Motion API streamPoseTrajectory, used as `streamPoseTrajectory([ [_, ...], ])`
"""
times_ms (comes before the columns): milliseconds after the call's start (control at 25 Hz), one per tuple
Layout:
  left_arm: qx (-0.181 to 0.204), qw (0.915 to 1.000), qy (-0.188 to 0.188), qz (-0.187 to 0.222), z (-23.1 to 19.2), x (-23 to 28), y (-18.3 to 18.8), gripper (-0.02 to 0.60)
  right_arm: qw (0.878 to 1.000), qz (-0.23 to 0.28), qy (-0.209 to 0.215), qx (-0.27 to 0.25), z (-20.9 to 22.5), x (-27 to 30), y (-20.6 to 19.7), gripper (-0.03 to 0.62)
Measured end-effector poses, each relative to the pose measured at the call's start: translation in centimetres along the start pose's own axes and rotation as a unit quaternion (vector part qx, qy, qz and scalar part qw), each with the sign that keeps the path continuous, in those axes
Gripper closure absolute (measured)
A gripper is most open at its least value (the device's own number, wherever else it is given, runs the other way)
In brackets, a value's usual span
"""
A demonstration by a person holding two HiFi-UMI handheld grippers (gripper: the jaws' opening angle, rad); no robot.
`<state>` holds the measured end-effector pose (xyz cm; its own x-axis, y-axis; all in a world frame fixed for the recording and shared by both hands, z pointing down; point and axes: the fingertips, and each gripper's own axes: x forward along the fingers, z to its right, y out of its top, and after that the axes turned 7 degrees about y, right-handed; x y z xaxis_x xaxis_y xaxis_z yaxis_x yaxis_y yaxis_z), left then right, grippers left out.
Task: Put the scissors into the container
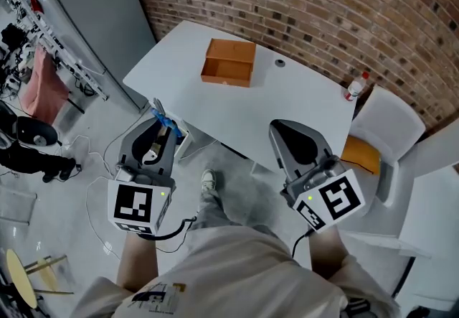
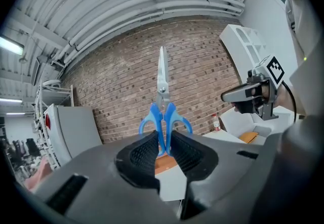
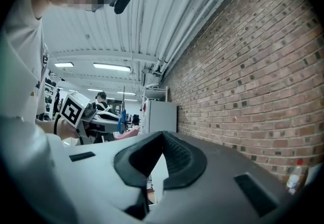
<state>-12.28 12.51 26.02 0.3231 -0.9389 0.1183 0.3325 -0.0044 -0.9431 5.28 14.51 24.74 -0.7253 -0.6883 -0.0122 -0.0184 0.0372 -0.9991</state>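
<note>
Blue-handled scissors (image 2: 162, 94), orange container (image 1: 229, 62), white table (image 1: 294, 105), red-brick wall (image 1: 323, 1).

Right tongs (image 3: 162, 136) closed, empty, brick wall (image 3: 253, 66)

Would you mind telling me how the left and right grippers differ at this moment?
The left gripper clamps the scissors; the right gripper holds nothing. The left's fingers are parted by the blue handles; the right's fingers touch at the tips. Both are shut.
</note>
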Motion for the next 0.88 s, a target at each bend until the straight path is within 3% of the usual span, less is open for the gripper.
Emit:
streamPoseTrajectory([
  [880, -0.01, 0.998, -0.058, -0.022, -17.3, 20.4, -4.1, 0.5, 0.998, -0.039, -0.03, 0.029, 9.3, 24.2, -0.5, 0.586],
])
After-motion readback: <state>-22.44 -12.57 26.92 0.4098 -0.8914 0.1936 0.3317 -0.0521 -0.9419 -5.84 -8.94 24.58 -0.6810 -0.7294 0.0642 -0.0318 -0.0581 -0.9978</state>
